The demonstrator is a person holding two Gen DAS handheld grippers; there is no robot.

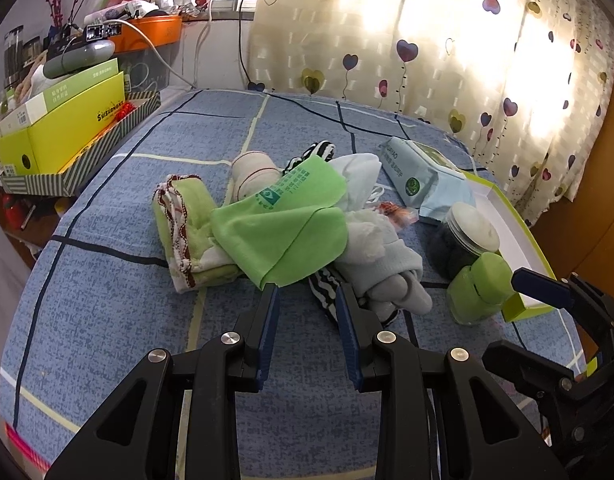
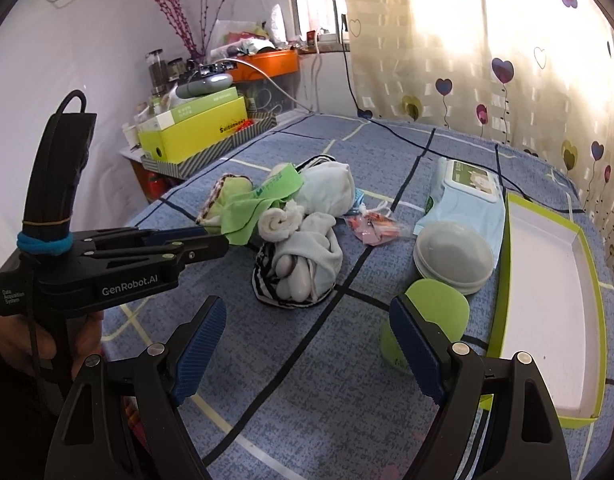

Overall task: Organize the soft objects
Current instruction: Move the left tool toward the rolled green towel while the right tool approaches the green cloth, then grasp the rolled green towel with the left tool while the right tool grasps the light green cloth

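Observation:
A heap of soft things lies mid-bed: a green cloth [image 1: 283, 228] [image 2: 247, 212], a folded green towel with red trim [image 1: 183, 228] [image 2: 227, 192], a rolled beige sock [image 1: 251, 172], a white cloth [image 1: 359, 172] [image 2: 331, 188], a small white roll [image 2: 277, 222], and pale socks [image 1: 387, 276] [image 2: 307, 264] on a striped sock [image 1: 327, 304] [image 2: 267, 292]. My left gripper [image 1: 307, 296] [image 2: 223, 240] stands open at the green cloth's near edge, with only bedsheet between its fingers. My right gripper [image 2: 307, 320] [image 1: 547, 288] is wide open and holds nothing, beside a green bottle [image 2: 431, 320] [image 1: 479, 288].
A white-lidded jar [image 1: 463, 236] [image 2: 451, 256], a wipes pack [image 1: 419, 172] [image 2: 467, 180] and a snack wrapper [image 2: 373, 226] lie right of the heap. A green-rimmed white box tray [image 2: 547, 300] sits at the right bed edge. A yellow box [image 1: 67, 136] on a crowded shelf stands left.

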